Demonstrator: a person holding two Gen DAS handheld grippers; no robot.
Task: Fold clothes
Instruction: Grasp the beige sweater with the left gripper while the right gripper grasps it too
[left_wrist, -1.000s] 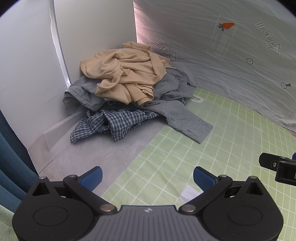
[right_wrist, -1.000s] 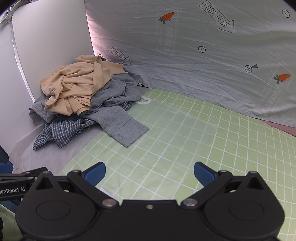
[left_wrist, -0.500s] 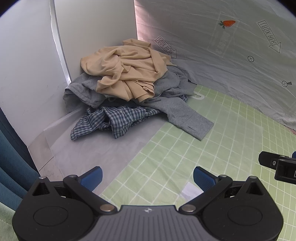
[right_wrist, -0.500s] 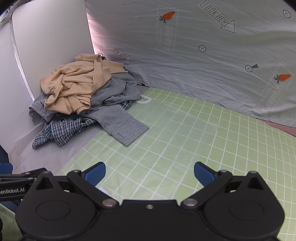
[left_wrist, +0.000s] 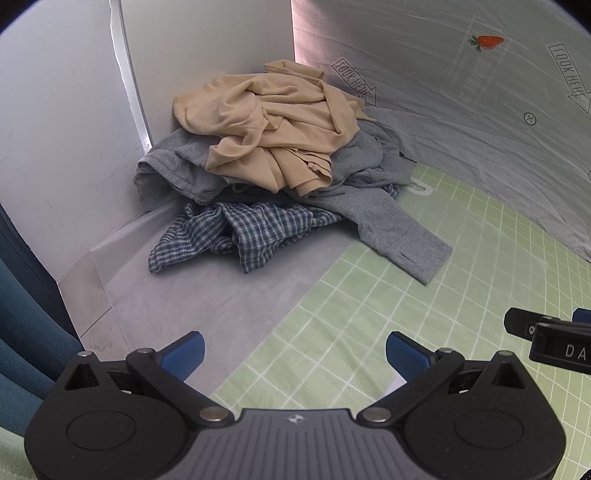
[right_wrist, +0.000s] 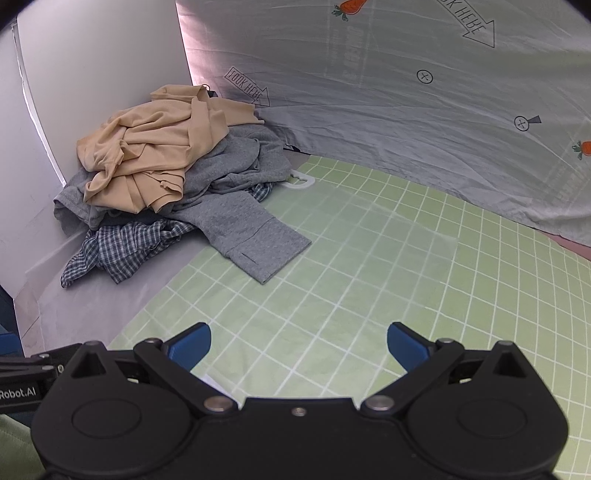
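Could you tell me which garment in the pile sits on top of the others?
The beige garment sits on top. The grey sweatshirt lies beneath it, one sleeve stretched onto the green grid mat, and the blue plaid shirt is at the bottom.

Left gripper (left_wrist: 294, 350) and right gripper (right_wrist: 298, 341): blue-tipped fingers (right_wrist: 189, 345) spread wide apart, nothing between them; both held level, side by side.

Black claw (left_wrist: 294, 350), blue fingertips (left_wrist: 184, 353), silver screws
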